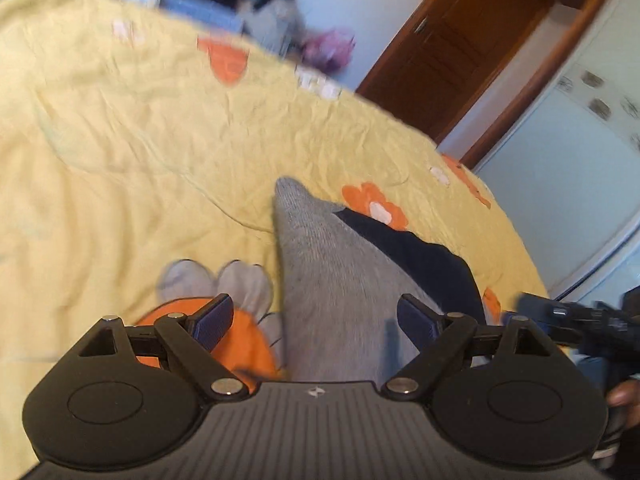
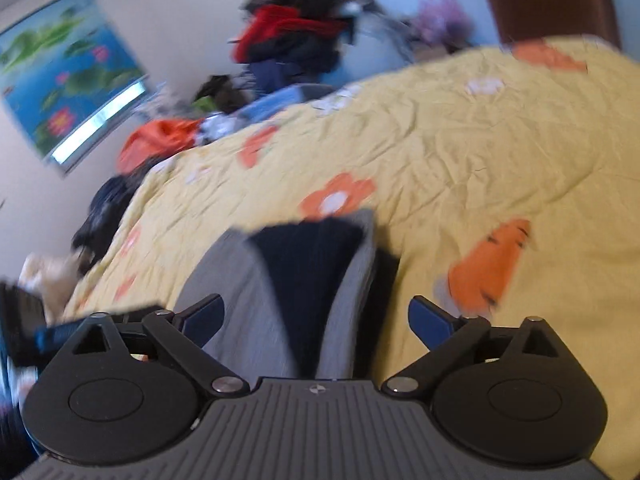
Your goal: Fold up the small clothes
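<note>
A small grey knit garment with a dark navy part lies on the yellow floral bedspread. My left gripper is open just above its near end, fingers apart on either side. The right wrist view shows the same garment with its navy part in the middle. My right gripper is open over it, holding nothing. The right gripper also shows at the right edge of the left wrist view.
A pile of clothes stands beyond the bed's far edge, with orange and dark items at the left side. A brown wooden door and a pale wardrobe stand to the right.
</note>
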Demonstrator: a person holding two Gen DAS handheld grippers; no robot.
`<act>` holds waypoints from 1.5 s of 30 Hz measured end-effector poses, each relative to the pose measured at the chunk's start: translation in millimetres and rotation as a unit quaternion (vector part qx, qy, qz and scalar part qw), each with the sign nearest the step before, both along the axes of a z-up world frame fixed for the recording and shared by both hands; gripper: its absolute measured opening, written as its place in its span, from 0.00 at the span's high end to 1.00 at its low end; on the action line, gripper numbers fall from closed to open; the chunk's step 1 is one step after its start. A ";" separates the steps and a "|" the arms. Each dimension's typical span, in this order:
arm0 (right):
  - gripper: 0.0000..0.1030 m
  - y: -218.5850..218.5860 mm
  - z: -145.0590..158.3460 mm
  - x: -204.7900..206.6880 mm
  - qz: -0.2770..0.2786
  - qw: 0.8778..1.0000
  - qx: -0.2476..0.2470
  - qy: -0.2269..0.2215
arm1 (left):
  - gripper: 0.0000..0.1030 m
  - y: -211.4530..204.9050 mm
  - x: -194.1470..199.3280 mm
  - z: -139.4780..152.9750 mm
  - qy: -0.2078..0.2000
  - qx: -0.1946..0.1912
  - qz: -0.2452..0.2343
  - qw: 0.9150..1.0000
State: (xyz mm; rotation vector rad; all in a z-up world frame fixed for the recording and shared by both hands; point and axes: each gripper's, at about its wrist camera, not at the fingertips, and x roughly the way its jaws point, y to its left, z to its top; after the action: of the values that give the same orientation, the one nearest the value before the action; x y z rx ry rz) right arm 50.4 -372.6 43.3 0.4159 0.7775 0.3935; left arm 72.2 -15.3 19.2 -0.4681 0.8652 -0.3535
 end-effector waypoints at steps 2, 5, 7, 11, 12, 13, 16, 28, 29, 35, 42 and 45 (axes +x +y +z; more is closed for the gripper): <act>0.15 12.9 -13.6 32.4 0.004 1.000 0.000 0.024 | 0.14 -6.4 21.0 -10.3 0.040 -0.032 -0.017 0.999; 0.17 34.5 -35.1 60.7 0.007 0.998 -0.036 0.050 | 0.19 -16.2 34.5 -15.0 0.036 -0.037 -0.028 0.998; 0.41 38.8 -39.0 57.9 0.005 0.999 -0.048 0.018 | 0.61 -23.3 41.4 -16.9 0.036 -0.020 -0.036 0.999; 0.78 22.4 -42.7 56.5 -0.001 1.000 0.000 0.030 | 0.72 -30.2 40.9 -4.9 0.003 0.022 -0.057 0.998; 0.78 20.4 -41.9 53.1 -0.005 1.000 0.007 0.026 | 0.73 -29.9 38.9 1.9 -0.006 0.031 -0.065 0.997; 0.78 19.7 -40.5 50.1 -0.008 1.000 0.018 0.022 | 0.73 -27.2 38.3 9.1 -0.014 0.034 -0.074 0.997; 0.78 32.3 -29.6 51.7 -0.004 0.999 0.034 -0.001 | 0.77 -7.7 40.3 29.6 -0.036 0.045 -0.070 0.996; 0.38 95.3 -26.5 112.1 -0.011 0.999 -0.030 0.025 | 0.73 67.3 39.0 33.8 -0.024 0.010 -0.018 1.000; 0.34 88.6 -23.6 99.2 0.004 1.000 -0.021 0.012 | 0.51 71.4 24.6 29.1 -0.019 -0.018 -0.020 0.999; 0.31 53.1 -30.0 16.4 0.050 0.998 0.007 0.047 | 0.22 55.0 -46.9 -14.2 0.033 -0.091 -0.059 0.994; 0.62 68.2 -44.5 -27.1 0.065 0.993 0.044 0.088 | 0.85 38.8 -41.6 -25.1 0.055 -0.050 -0.072 0.995; 0.79 76.6 -53.1 -25.9 0.067 0.988 0.075 0.116 | 0.87 44.5 -42.8 -11.0 0.049 -0.014 -0.087 0.995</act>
State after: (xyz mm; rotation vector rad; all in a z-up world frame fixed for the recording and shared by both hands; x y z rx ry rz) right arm 24.4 -296.1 -9.7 0.5600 1.0096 0.5378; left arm 29.4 29.2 8.2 -0.4408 1.0004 -0.5063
